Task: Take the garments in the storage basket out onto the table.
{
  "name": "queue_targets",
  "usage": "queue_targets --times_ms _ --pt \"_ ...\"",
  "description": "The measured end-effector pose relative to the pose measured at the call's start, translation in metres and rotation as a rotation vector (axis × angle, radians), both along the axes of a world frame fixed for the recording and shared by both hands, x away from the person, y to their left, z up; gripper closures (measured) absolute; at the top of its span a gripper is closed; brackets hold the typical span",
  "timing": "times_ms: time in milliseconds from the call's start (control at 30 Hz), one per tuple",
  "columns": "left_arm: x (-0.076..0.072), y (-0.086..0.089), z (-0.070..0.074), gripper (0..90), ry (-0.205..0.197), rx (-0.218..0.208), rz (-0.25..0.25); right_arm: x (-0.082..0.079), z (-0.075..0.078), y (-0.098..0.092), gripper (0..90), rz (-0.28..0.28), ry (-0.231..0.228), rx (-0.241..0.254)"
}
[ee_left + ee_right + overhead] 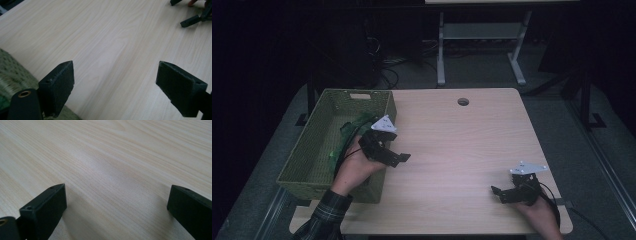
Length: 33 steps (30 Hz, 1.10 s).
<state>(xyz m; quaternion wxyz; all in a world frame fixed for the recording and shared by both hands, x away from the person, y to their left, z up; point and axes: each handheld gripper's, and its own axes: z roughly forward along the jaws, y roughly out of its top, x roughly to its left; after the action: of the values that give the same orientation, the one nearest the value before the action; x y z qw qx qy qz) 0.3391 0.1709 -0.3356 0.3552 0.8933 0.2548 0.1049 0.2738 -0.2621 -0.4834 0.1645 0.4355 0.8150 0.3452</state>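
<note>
While left hand-held gripper (398, 159) hovers empty, green basket (307, 165) beside, green item (351, 131) inside.

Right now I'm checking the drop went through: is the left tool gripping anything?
No: the left tool has its jaws spread wide apart with bare wooden table between them, beside the green basket.

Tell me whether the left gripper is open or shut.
Open. In its own view the left gripper's two black fingers stand wide apart, with bare table between them and nothing held.
</note>
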Motion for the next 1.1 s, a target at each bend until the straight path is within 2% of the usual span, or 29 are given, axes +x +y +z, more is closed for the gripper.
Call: queue_targets --times_ms 667,833,967,1100 --pt "0.012 0.045 0.007 14.7 -0.008 -0.025 0.110 0.000 0.000 0.000 2.0 0.000 0.001 -0.001" --pt "0.016 0.062 0.005 16.7 -0.011 -0.030 0.156 0.000 0.000 0.000 2.0 0.000 0.002 -0.001" --pt "0.020 0.071 0.005 18.0 -0.016 -0.016 0.177 0.000 0.000 0.000 2.0 0.000 0.002 -0.002" --pt "0.023 0.087 0.002 22.4 -0.020 -0.007 0.221 0.000 0.000 0.000 2.0 0.000 0.002 -0.002"
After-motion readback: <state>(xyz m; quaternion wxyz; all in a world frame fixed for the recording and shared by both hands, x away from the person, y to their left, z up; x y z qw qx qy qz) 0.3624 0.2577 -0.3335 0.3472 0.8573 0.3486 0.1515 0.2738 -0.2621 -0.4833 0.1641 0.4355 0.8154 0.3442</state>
